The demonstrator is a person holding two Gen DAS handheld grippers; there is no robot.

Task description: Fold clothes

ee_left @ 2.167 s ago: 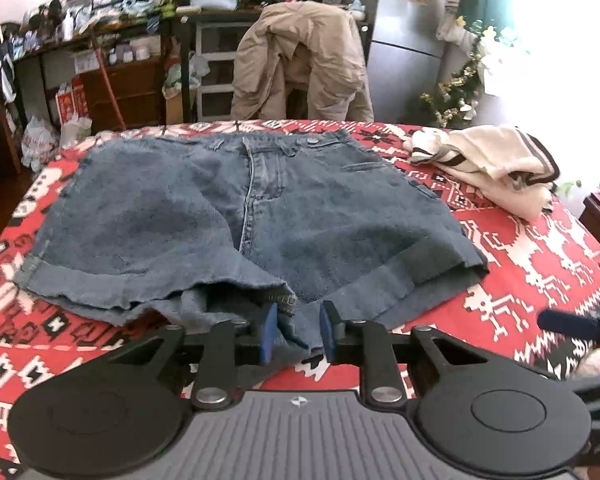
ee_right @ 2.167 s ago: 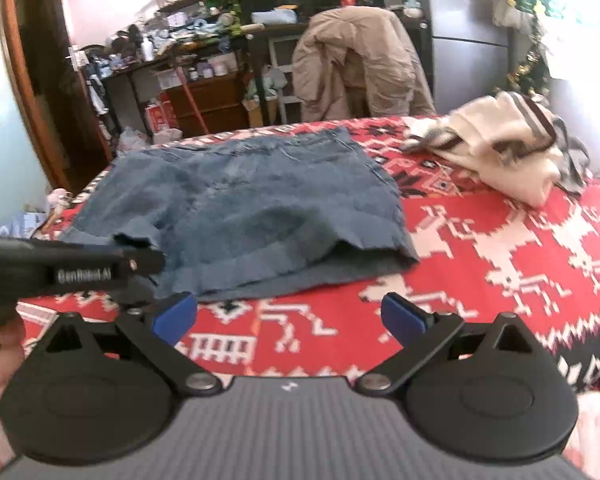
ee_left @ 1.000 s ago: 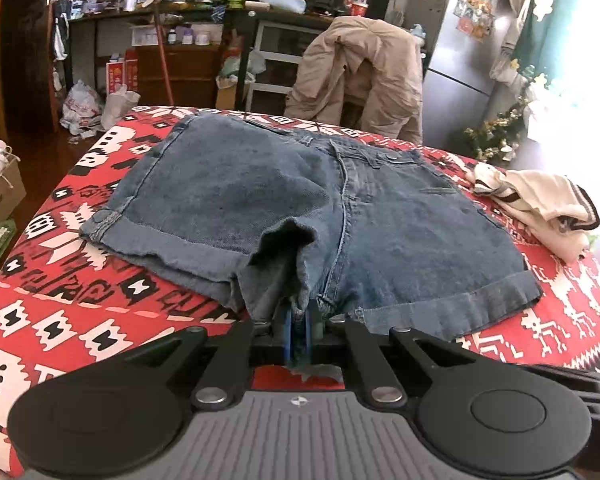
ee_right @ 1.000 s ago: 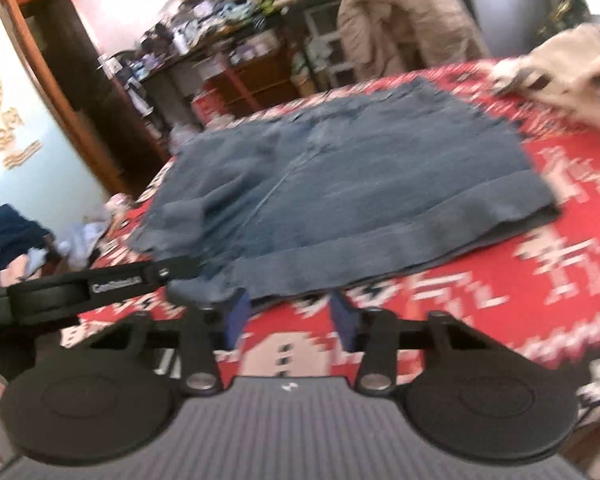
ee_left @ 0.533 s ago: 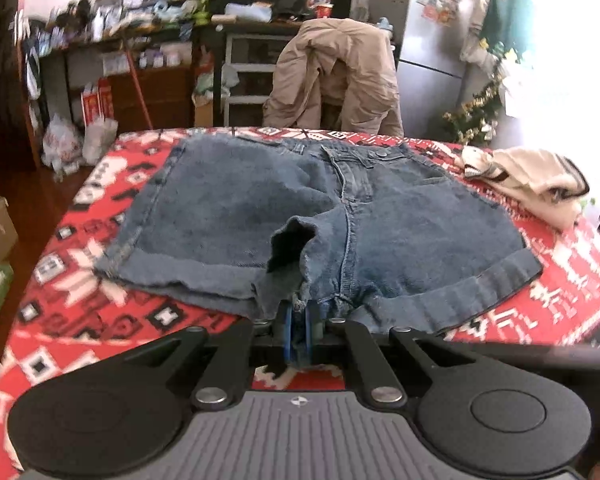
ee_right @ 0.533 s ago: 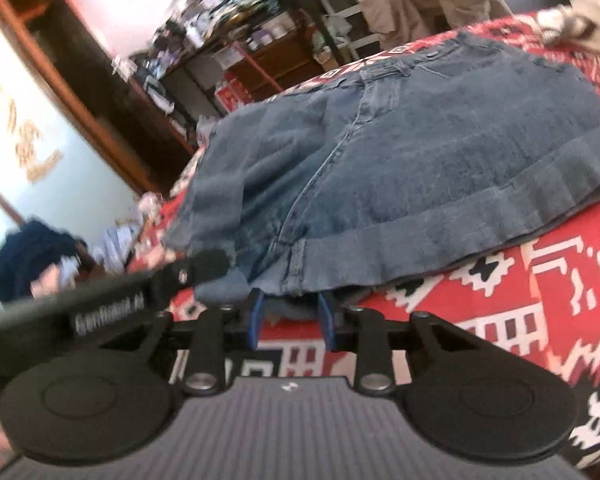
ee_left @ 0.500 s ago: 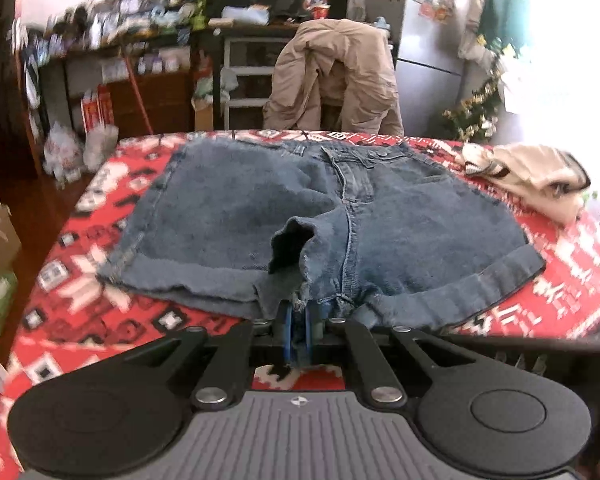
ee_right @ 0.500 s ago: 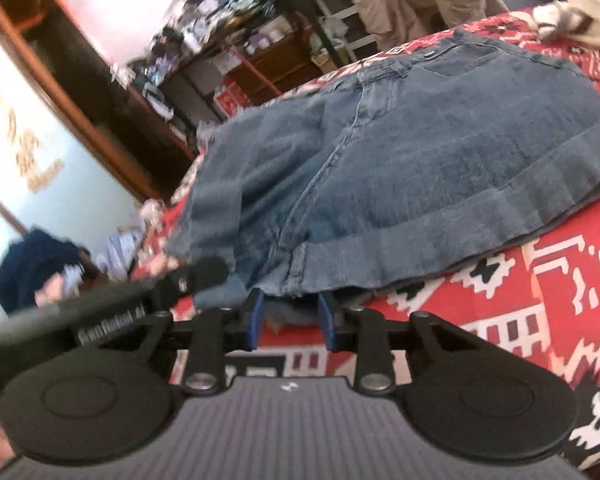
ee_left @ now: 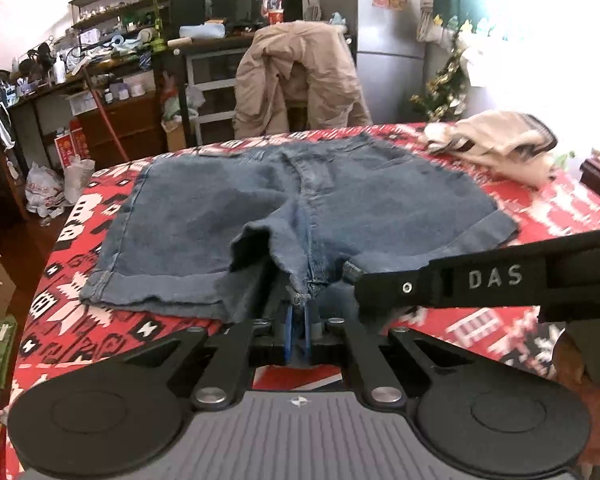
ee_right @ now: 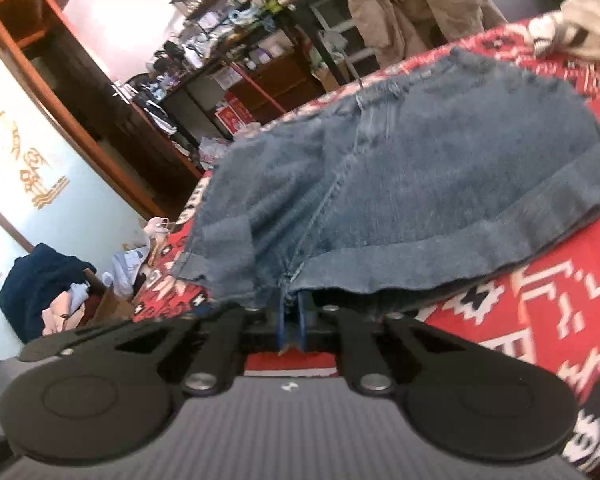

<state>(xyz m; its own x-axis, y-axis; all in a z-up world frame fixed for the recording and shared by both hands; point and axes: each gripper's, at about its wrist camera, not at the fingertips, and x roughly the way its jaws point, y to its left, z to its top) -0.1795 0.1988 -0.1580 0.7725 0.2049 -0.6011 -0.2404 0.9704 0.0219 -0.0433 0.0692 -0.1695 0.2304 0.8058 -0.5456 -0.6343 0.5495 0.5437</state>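
My left gripper (ee_left: 297, 334) is pinching the denim shorts (ee_left: 380, 204) at the crotch hem; my right gripper (ee_right: 291, 330) is closing on it too.

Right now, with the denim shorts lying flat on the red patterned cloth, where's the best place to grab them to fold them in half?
Grip the denim shorts at the crotch seam, coming in low from the near hem edge. That edge faces you and the centre seam marks the fold line. Both hand-held grippers already pinch there.
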